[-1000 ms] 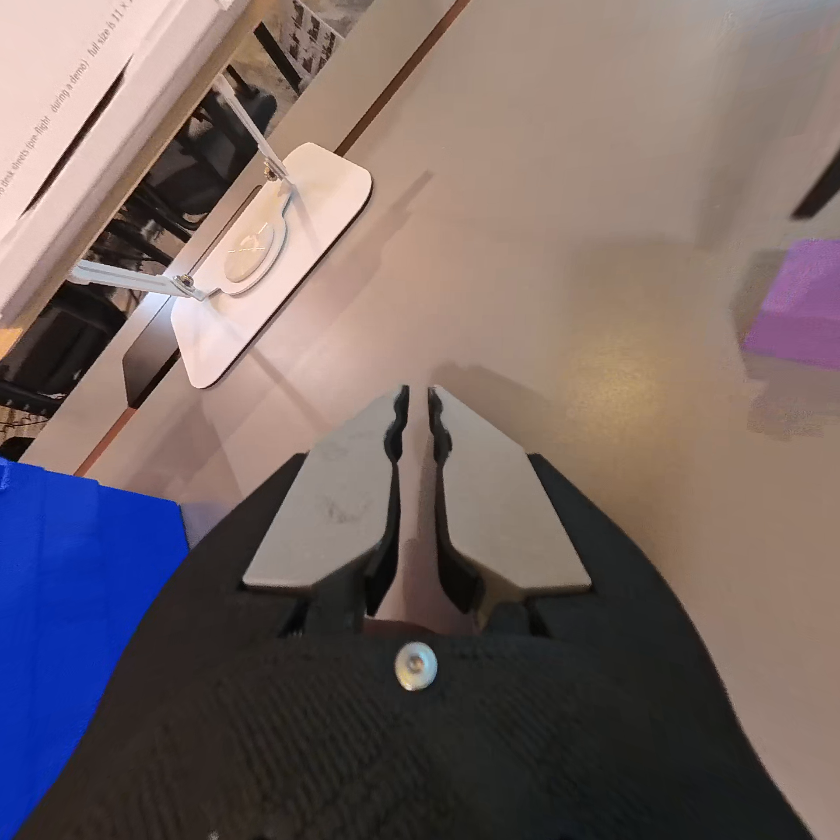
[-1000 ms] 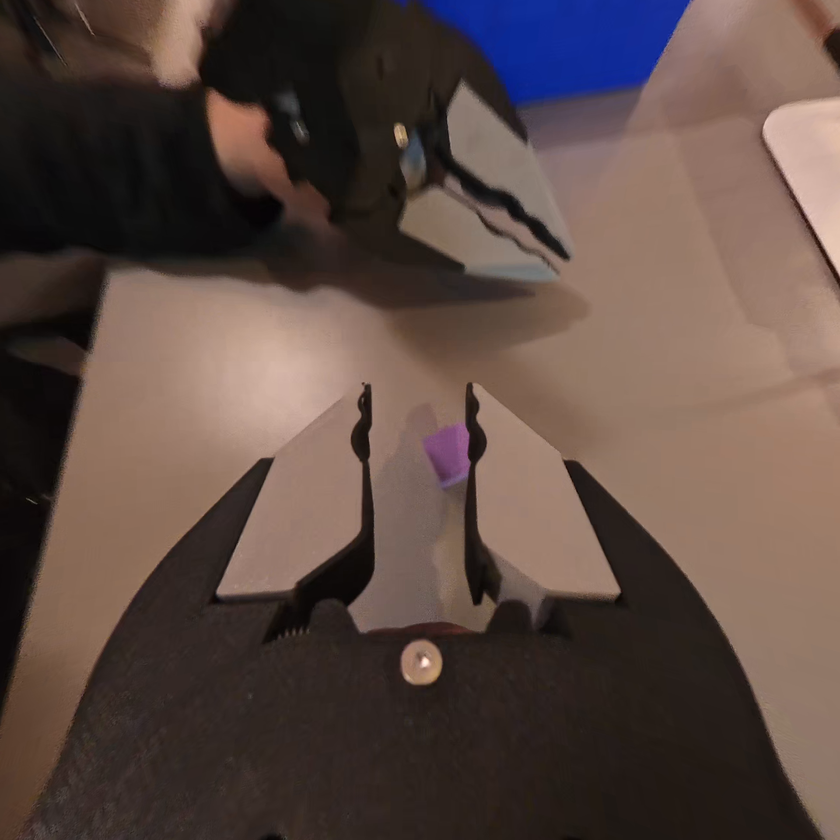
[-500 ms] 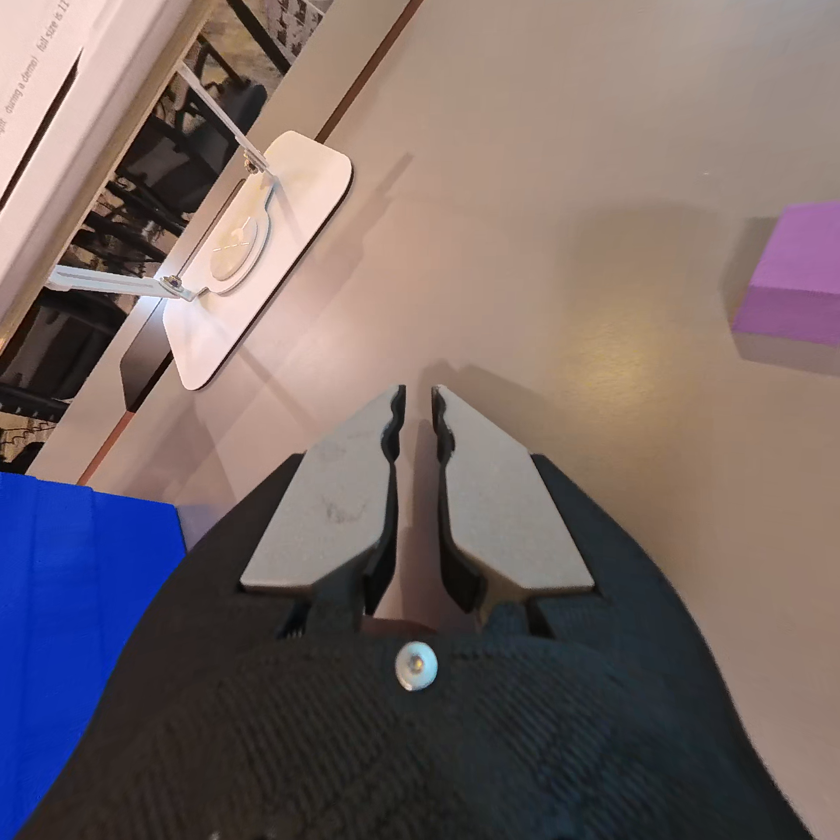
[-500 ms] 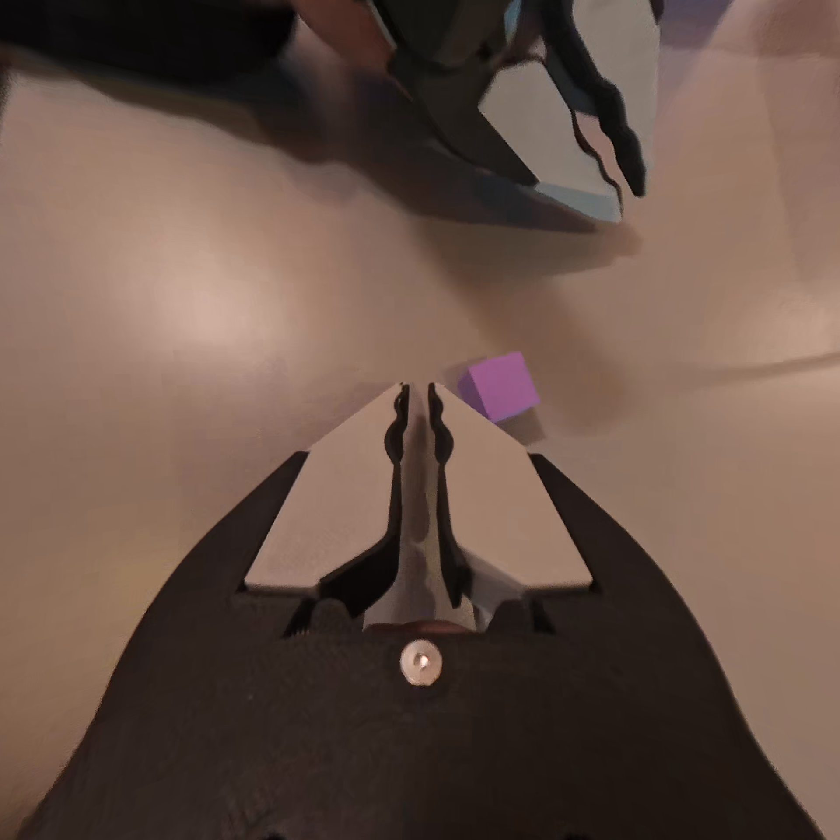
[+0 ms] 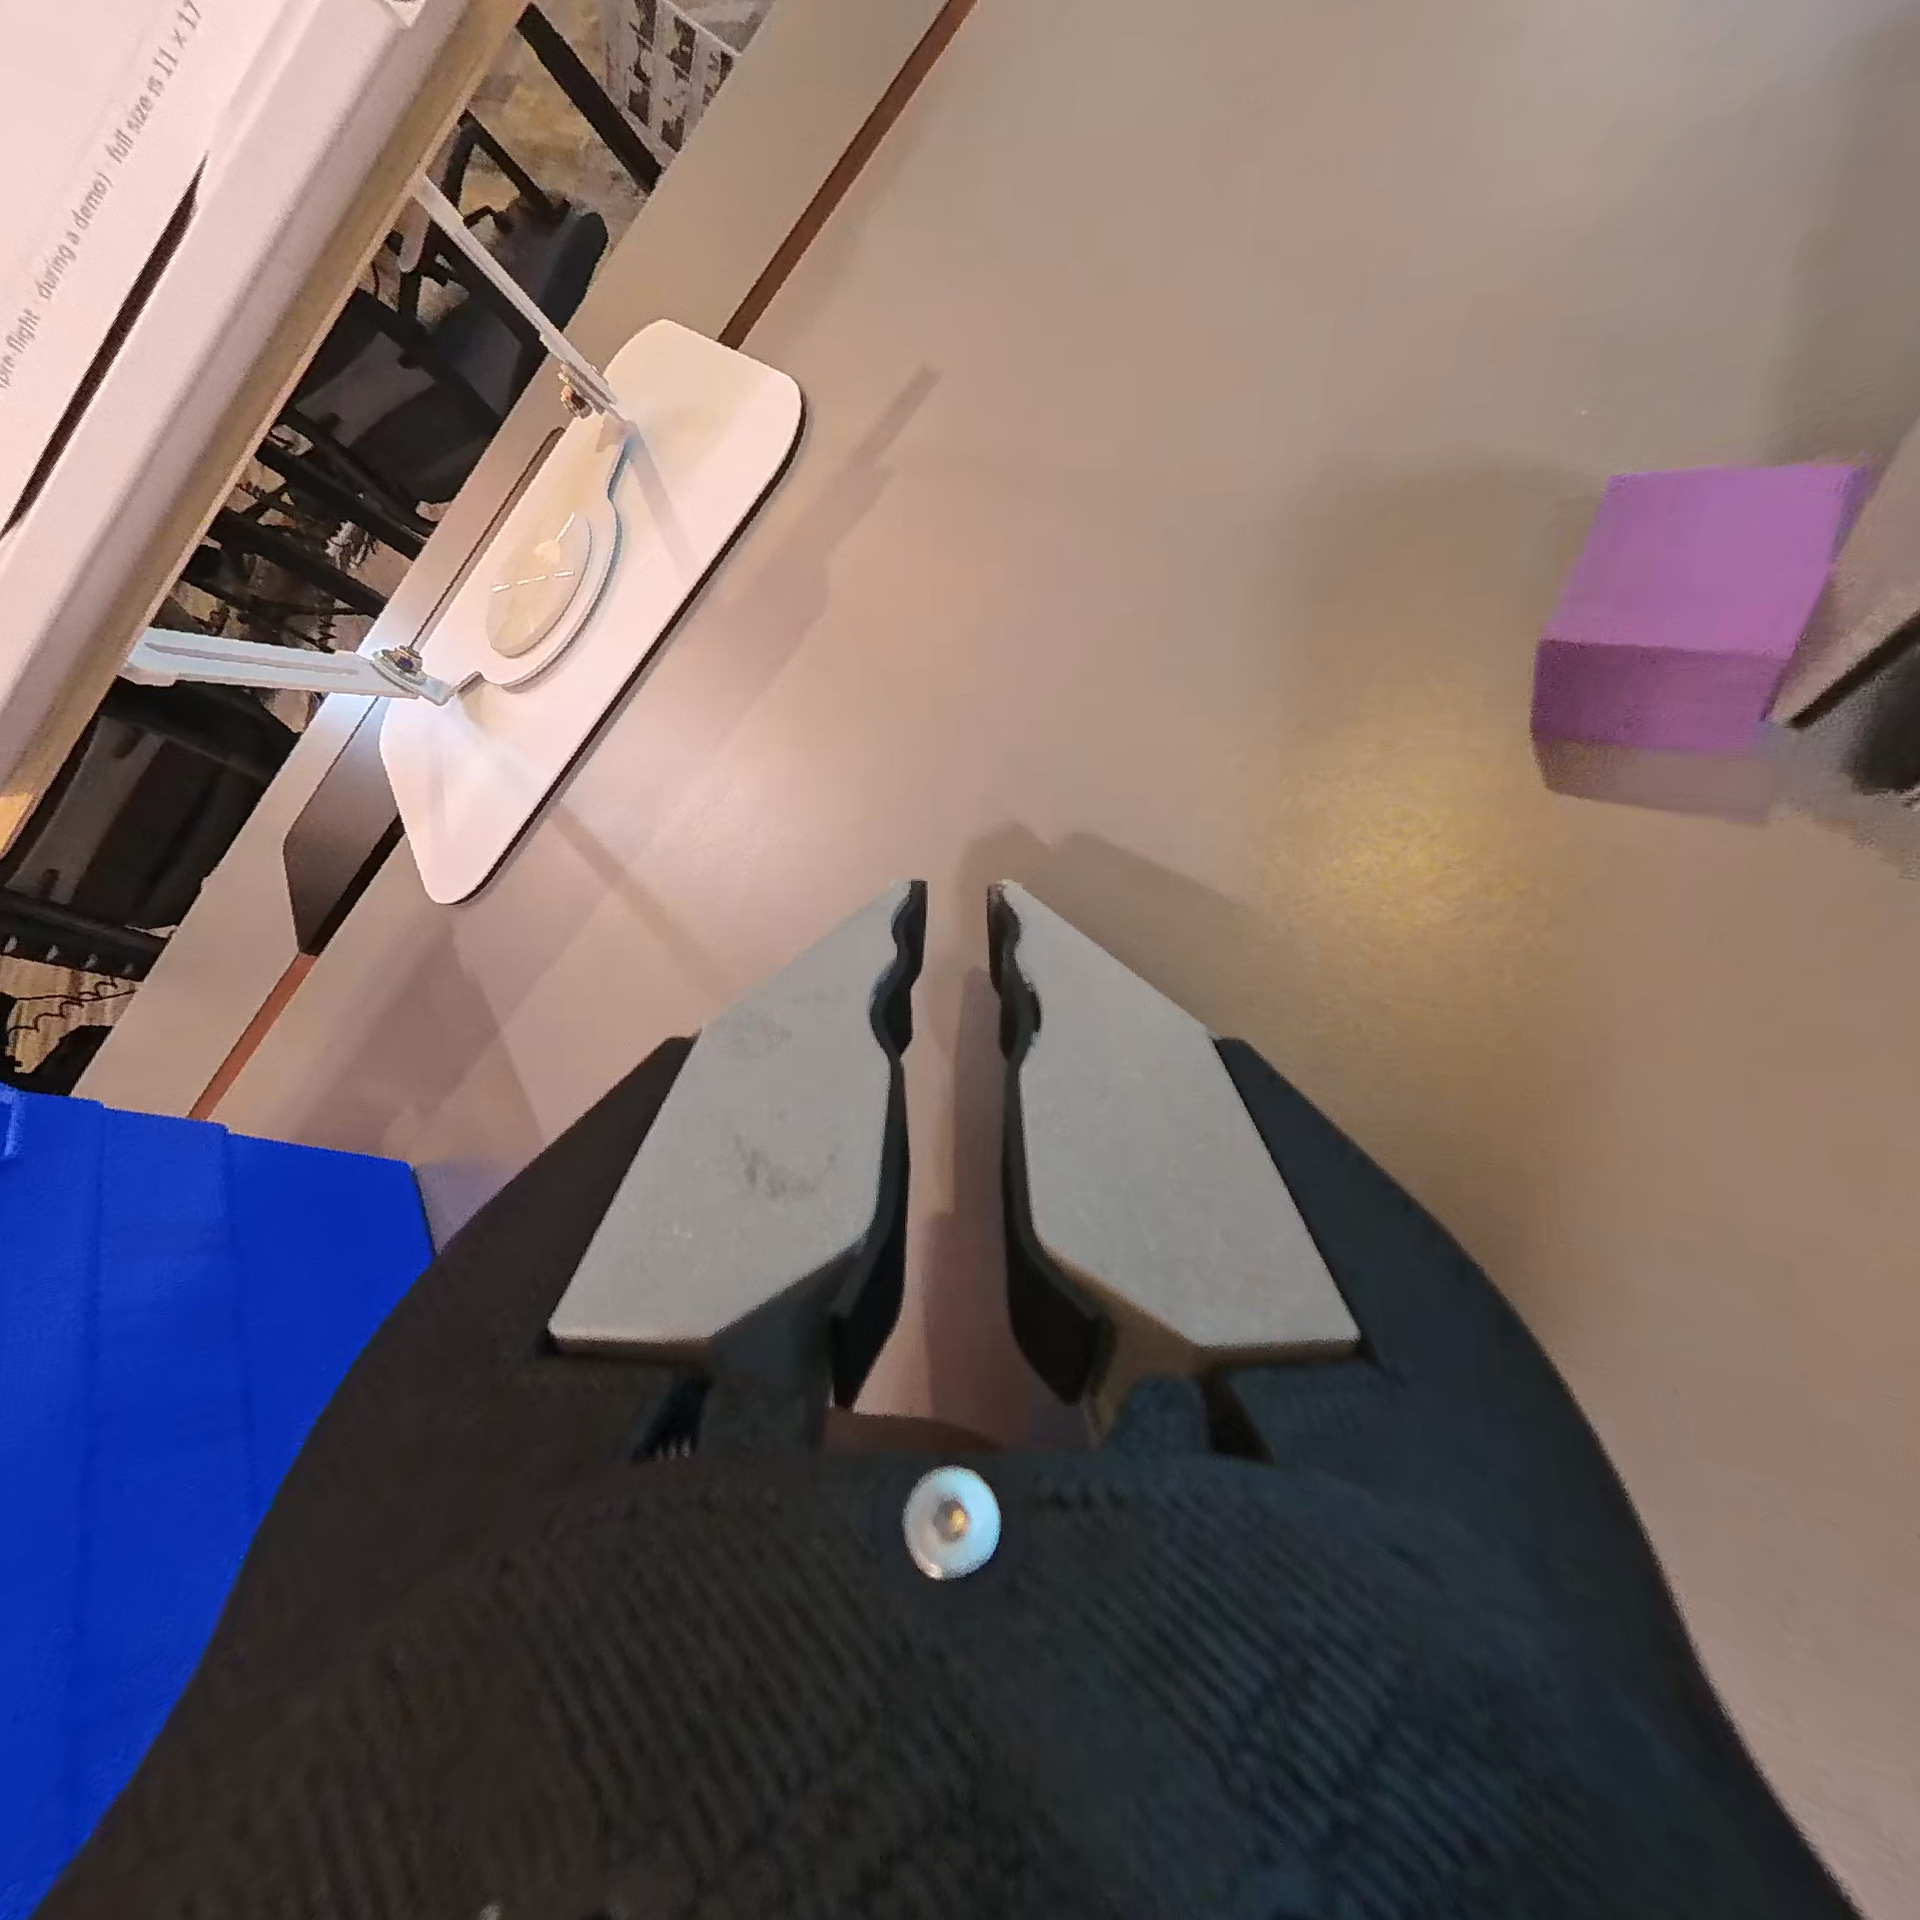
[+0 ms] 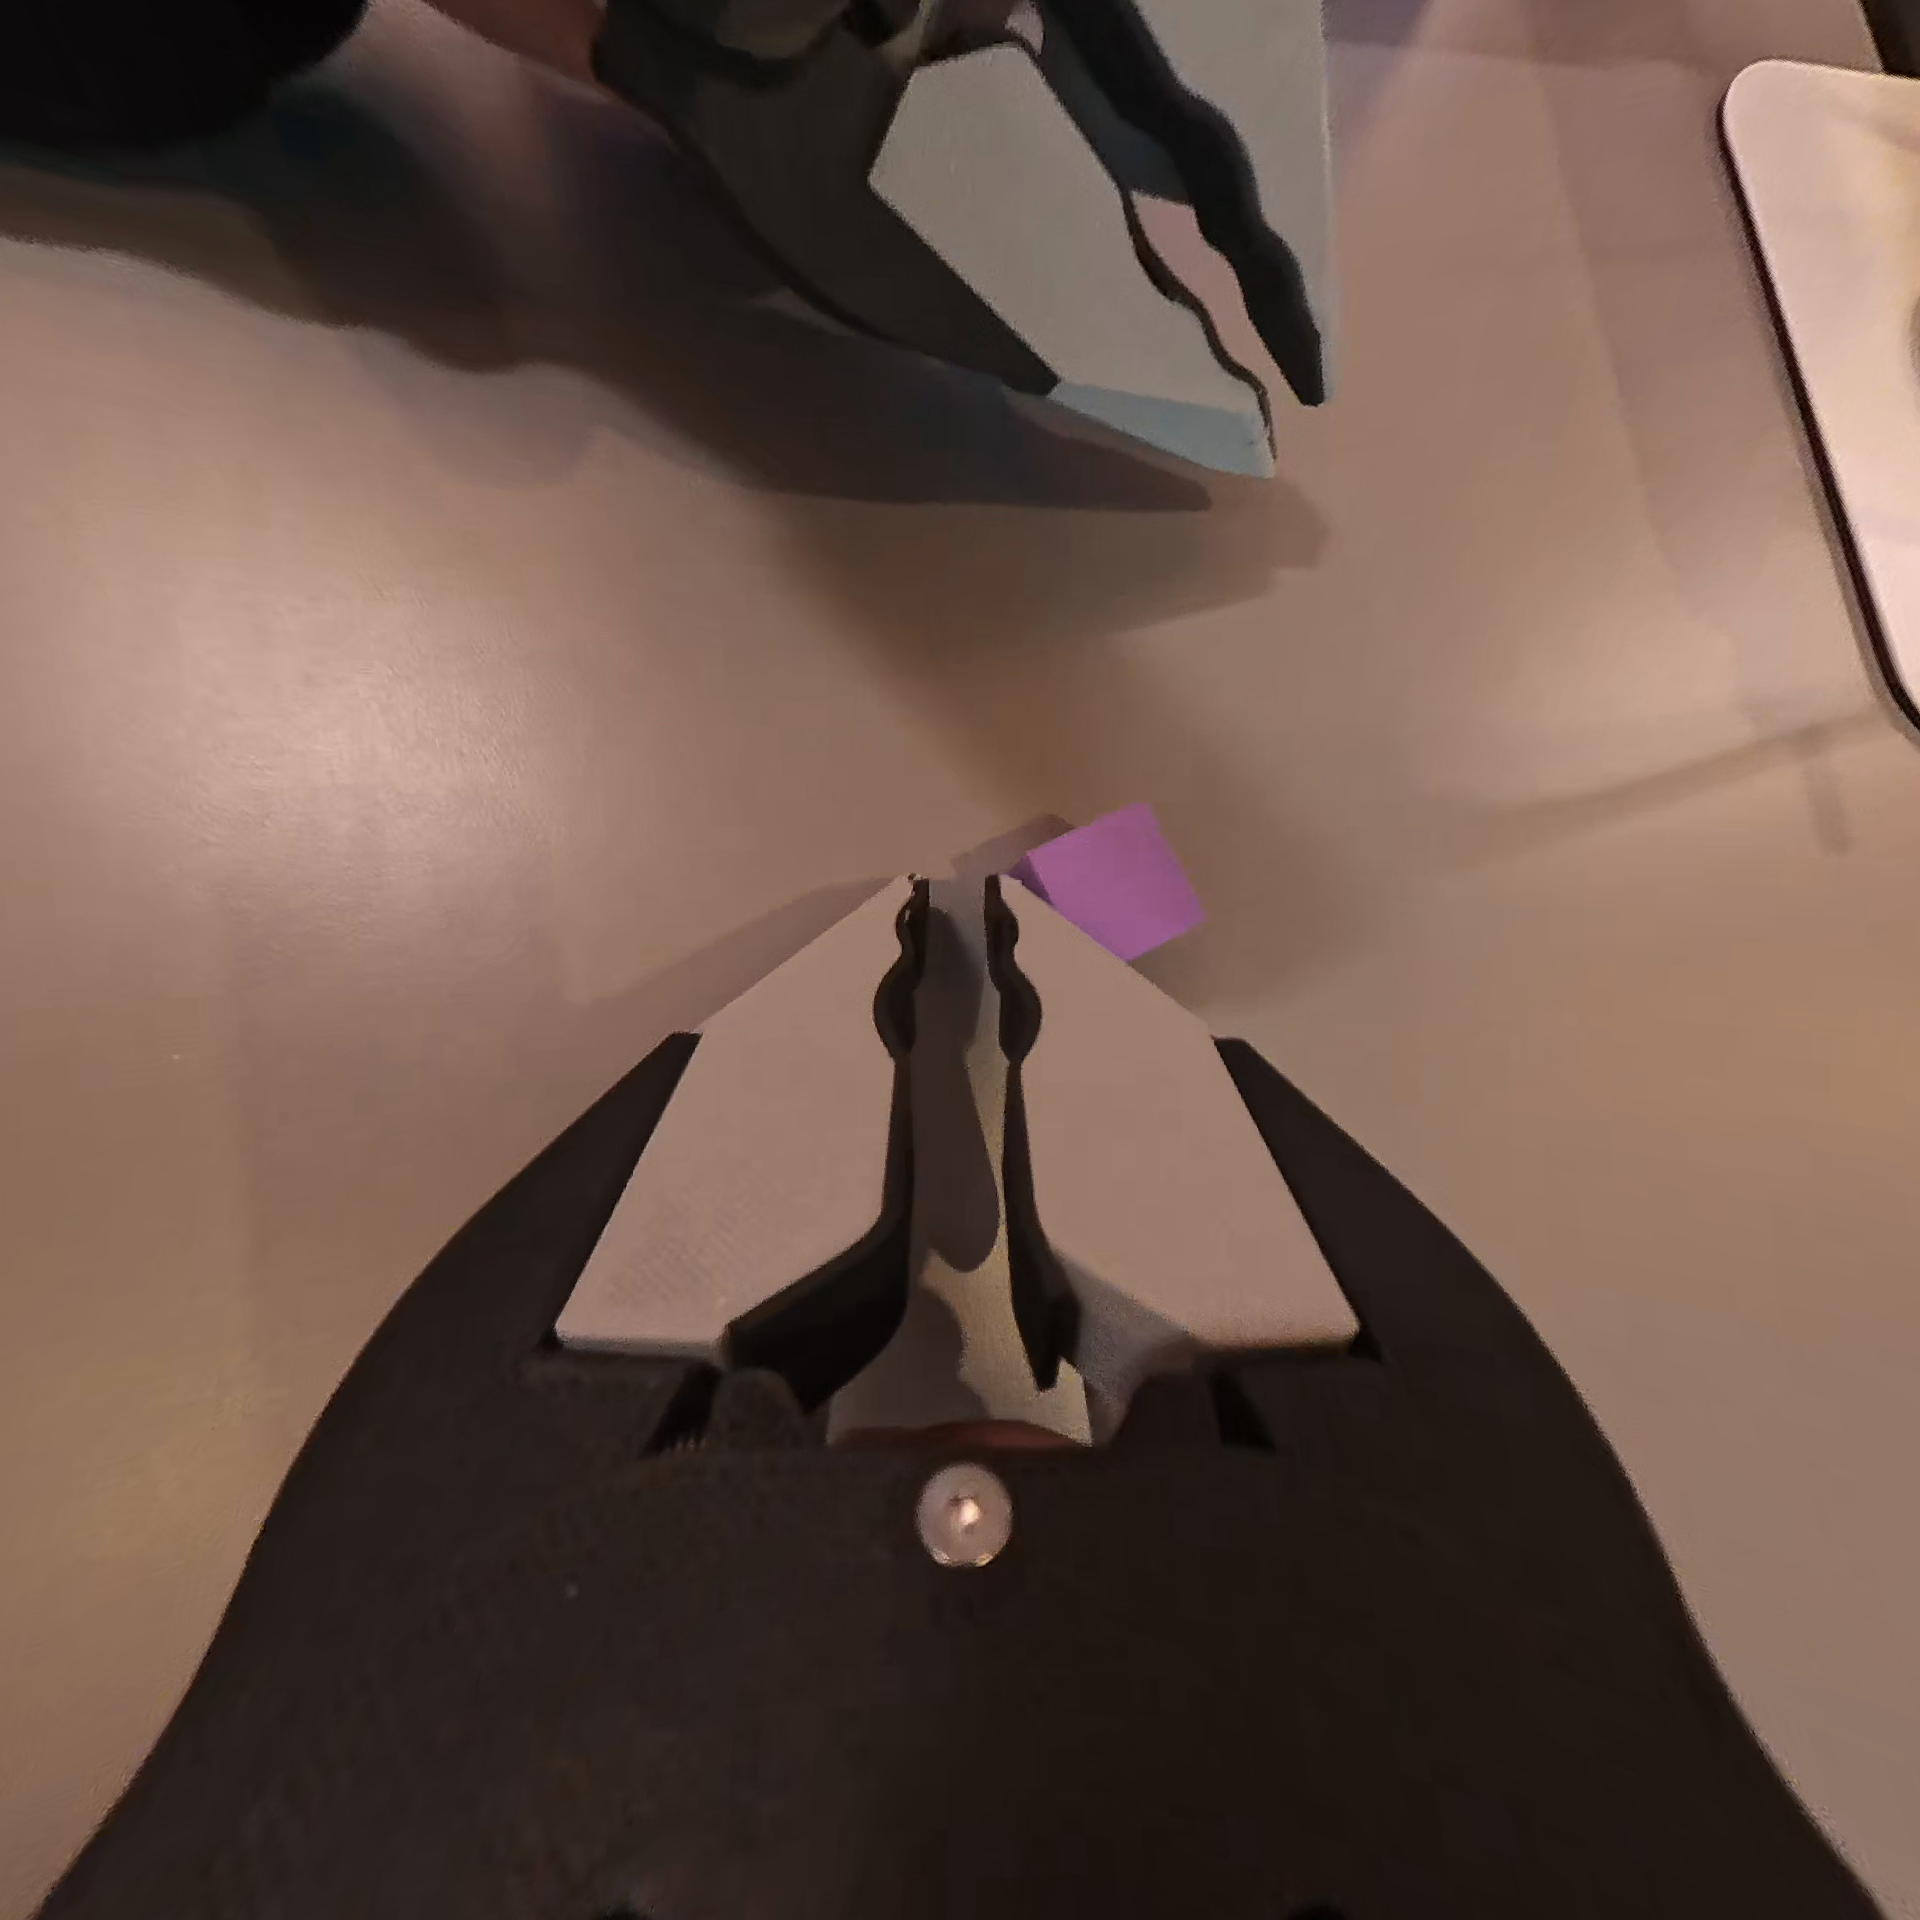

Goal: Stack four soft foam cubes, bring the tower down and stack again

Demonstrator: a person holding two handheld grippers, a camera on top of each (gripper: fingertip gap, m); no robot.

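Smooth beige table (image 5: 1195, 312) with a brown edge, purple foam cube (image 5: 1704, 613) resting on it, white flat stand base (image 5: 665, 623) near the edge, blue box (image 5: 156, 1455) alongside.

The table (image 5: 1299, 364) has a smooth beige top with a soft sheen. The purple foam cube (image 5: 1704, 613) looks matt. The left gripper (image 5: 954, 896) has matt grey fingers (image 5: 748, 1164) on a ribbed black plastic body. The white stand base (image 5: 665, 582) is smooth and glossy.
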